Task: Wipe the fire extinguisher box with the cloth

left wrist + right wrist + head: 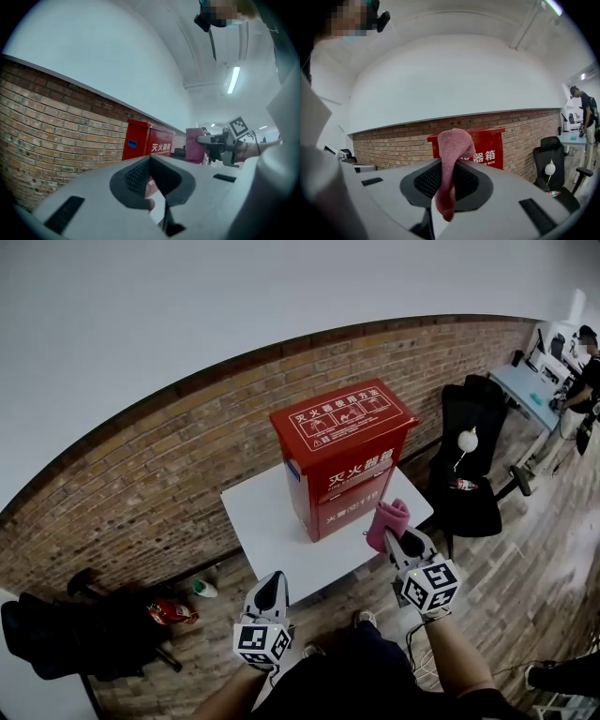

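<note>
Head view: red fire extinguisher box (pixel 342 465) upright on white tabletop (pixel 267 521); right gripper (pixel 394 534) holds pink cloth (pixel 387 519) by the box's front; left gripper (pixel 271 579) at the tabletop's near edge. Left gripper view: jaws together, nothing between. Right gripper view: jaws clamped on cloth, box beyond.

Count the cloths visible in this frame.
1. The pink cloth is clamped in the right gripper, held up before the red fire extinguisher box on the table. The left gripper holds none. Another could lie hidden behind the box.
</note>
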Motion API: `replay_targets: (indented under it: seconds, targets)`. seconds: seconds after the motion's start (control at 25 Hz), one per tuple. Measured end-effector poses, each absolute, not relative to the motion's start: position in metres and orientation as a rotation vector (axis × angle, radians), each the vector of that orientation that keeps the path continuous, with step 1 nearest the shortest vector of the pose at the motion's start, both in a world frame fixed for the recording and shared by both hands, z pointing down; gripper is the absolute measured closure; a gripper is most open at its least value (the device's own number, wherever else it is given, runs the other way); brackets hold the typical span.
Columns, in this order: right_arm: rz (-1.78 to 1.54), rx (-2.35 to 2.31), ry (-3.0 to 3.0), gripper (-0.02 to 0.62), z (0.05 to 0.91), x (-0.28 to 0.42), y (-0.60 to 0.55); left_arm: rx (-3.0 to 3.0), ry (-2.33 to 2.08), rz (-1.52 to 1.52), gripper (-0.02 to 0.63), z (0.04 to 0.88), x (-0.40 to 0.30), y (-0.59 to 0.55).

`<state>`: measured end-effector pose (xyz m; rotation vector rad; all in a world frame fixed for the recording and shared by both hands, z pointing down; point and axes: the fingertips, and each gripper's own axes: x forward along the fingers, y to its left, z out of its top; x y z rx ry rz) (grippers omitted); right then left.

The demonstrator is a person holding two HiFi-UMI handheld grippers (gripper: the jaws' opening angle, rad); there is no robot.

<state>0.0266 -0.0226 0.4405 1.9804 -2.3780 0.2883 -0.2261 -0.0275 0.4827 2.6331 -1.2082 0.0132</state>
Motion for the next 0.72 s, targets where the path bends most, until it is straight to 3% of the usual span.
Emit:
replay_targets:
  seconds: [0.72]
  targets:
    - [0.242,2.078,-2.286,0.532,0.456,0.204,-0.148,2.467,-1.529,0.002,0.591,0.486,-0.138,-0.075]
